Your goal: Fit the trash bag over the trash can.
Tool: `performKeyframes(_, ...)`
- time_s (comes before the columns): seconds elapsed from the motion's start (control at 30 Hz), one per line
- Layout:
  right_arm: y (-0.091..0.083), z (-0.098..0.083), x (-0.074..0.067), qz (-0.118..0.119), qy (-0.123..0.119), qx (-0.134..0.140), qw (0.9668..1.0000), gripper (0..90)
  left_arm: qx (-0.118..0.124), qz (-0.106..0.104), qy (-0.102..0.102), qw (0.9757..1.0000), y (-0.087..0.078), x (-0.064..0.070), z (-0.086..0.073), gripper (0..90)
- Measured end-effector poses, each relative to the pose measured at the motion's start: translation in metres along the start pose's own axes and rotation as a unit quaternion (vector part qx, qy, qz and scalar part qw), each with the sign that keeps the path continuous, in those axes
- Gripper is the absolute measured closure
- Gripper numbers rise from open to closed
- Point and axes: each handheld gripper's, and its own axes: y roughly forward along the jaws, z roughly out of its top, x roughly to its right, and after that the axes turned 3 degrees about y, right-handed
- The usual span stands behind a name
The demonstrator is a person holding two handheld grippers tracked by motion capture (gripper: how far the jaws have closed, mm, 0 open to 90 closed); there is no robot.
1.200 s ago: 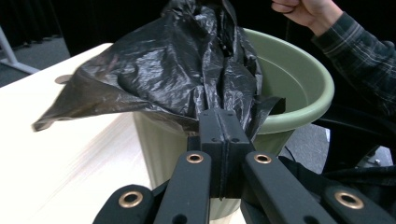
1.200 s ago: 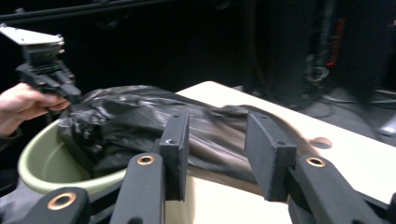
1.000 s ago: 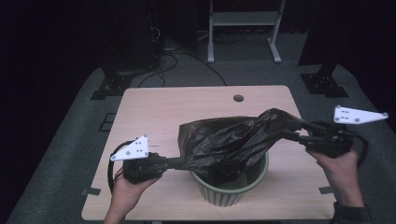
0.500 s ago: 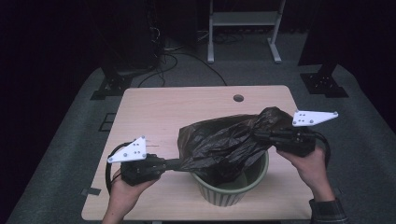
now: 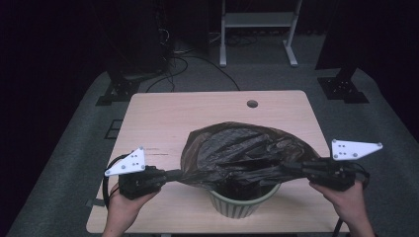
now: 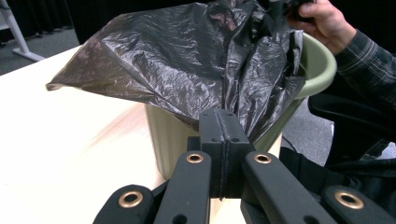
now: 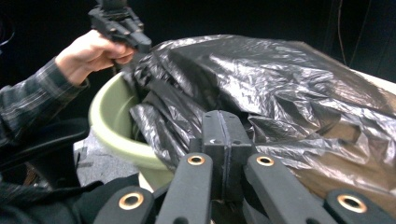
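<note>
Left gripper (image 5: pixel 170 175) sits low at the near left of the table (image 5: pixel 163 116), held in the person's left hand (image 5: pixel 126 210). Its jaws are pressed together on the left edge of the black plastic bag (image 5: pixel 237 150); in the left gripper view the two pads meet flat with the film pinched between them and the bag (image 6: pixel 187 70) fanning up and away from that point.

Centre — the bag is drawn out sideways between the two grippers, its bulk lying crumpled over the mouth of the pale green bin (image 5: pixel 242 205). The bin stands upright at the near edge of the table, its rim partly covered by the film. Part of the bag hangs down inside the bin; the far part billows over the tabletop behind it.

Right gripper (image 5: pixel 296 170) is held in the right hand (image 5: pixel 346 202), level with the bin's rim at its right side. Its jaws have just been closing and now stand together — clamped on the bag's right edge, as the right gripper view shows, with the bag (image 7: pixel 280 79) spreading beyond the pads and the bin (image 7: pixel 116 135) just to one side.
</note>
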Motion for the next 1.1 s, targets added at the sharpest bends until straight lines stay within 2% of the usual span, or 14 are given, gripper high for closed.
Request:
performKeyframes(0.17,-0.002,-0.007,-0.019,0.026,-0.010,-0.011,0.9996,90.0,-0.004,0.000,-0.006,1.0000,-0.007,0.008,-0.007,89.7)
performKeyframes(0.27,-0.001,-0.010,-0.024,0.033,-0.012,-0.016,0.9993,89.7,-0.012,-0.001,-0.010,0.9999,-0.011,0.011,-0.012,89.7)
performKeyframes(0.3,0.000,-0.009,-0.025,0.033,-0.014,-0.015,0.9992,88.2,-0.013,-0.002,-0.011,0.9998,-0.012,0.012,-0.013,89.7)
performKeyframes(0.37,-0.002,-0.007,-0.023,0.032,-0.013,0.000,0.9994,77.7,-0.019,0.004,-0.011,0.9998,-0.013,0.012,-0.015,89.7)
performKeyframes(0.47,-0.011,0.002,-0.016,0.013,-0.006,0.035,0.9993,69.3,-0.016,0.006,-0.013,0.9998,-0.015,0.010,-0.016,89.7)
performKeyframes(0.53,-0.017,0.010,-0.008,-0.001,-0.003,0.049,0.9988,67.3,-0.015,0.006,-0.012,0.9998,-0.015,0.009,-0.015,89.6)
performKeyframes(0.57,-0.018,0.013,-0.003,-0.012,0.001,0.052,0.9986,63.5,-0.016,0.005,-0.012,0.9998,-0.015,0.008,-0.015,89.6)
performKeyframes(0.67,-0.018,0.020,0.015,-0.034,0.019,0.045,0.9982,58.3,-0.016,0.005,-0.012,0.9998,-0.014,0.008,-0.015,89.6)
performKeyframes(0.8,-0.007,0.019,0.036,-0.032,0.056,0.020,0.9977,52.7,-0.017,0.004,-0.011,0.9998,-0.013,0.009,-0.014,89.6)
performKeyframes(0.87,0.000,0.015,0.039,-0.024,0.061,0.011,0.9978,53.9,-0.017,0.004,-0.009,0.9998,-0.013,0.009,-0.014,89.7)
performKeyframes(0.9,0.004,0.013,0.039,-0.018,0.062,0.008,0.9979,58.0,-0.016,0.003,-0.009,0.9998,-0.013,0.009,-0.013,89.6)
performKeyframes(0.97,0.008,0.012,0.036,-0.014,0.055,-0.004,0.9984,72.4,-0.015,0.003,-0.007,0.9999,-0.012,0.010,-0.011,89.7)
performKeyframes(1.03,0.009,0.011,0.034,-0.015,0.043,-0.003,0.9990,86.9,-0.009,0.003,-0.005,0.9999,-0.012,0.010,-0.009,89.7)
performKeyframes(1.1,0.008,0.013,0.033,-0.017,0.037,-0.005,0.9992,89.7,-0.003,0.002,-0.001,1.0000,-0.011,0.011,-0.005,89.6)
